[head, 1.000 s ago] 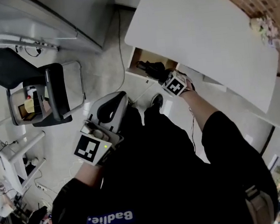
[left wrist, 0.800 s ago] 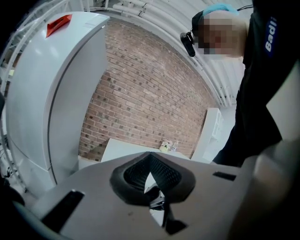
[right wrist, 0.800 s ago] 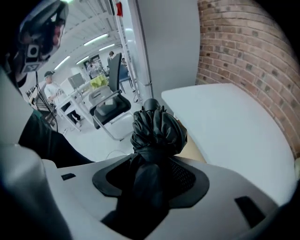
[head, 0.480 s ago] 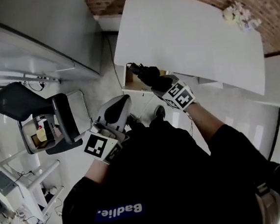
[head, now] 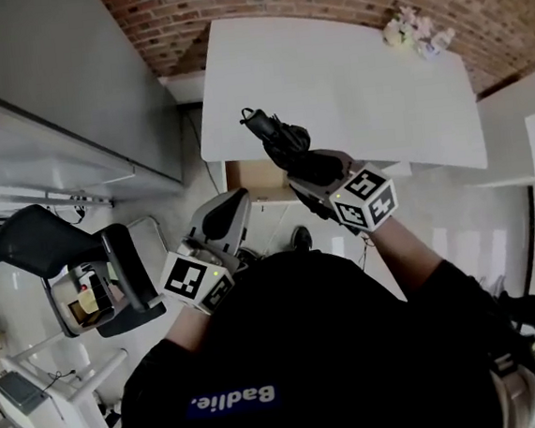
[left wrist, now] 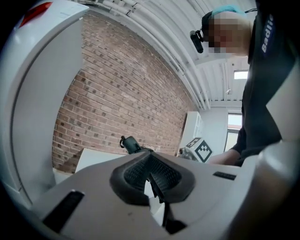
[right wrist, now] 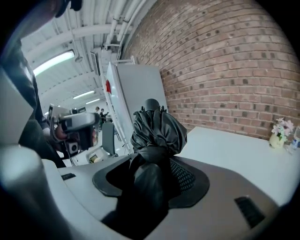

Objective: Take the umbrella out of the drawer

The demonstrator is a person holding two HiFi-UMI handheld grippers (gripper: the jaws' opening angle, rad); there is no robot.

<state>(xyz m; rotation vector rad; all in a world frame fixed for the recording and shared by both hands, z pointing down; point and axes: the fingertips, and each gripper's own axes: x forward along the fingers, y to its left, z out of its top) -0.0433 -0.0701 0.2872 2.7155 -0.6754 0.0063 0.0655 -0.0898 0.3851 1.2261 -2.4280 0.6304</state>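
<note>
Lifting's basically done: right gripper [head: 302, 164] jaws clamp the black folded fabric umbrella [head: 276, 139], now risen clear of the open wooden drawer [head: 254, 176]; left gripper [head: 232, 205] jaws pinched together, empty.

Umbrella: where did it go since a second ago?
The right gripper lifted the umbrella up out of the drawer, over the table edge, holding it throughout. The left gripper stays empty near the body; the drawer stays open.
</note>
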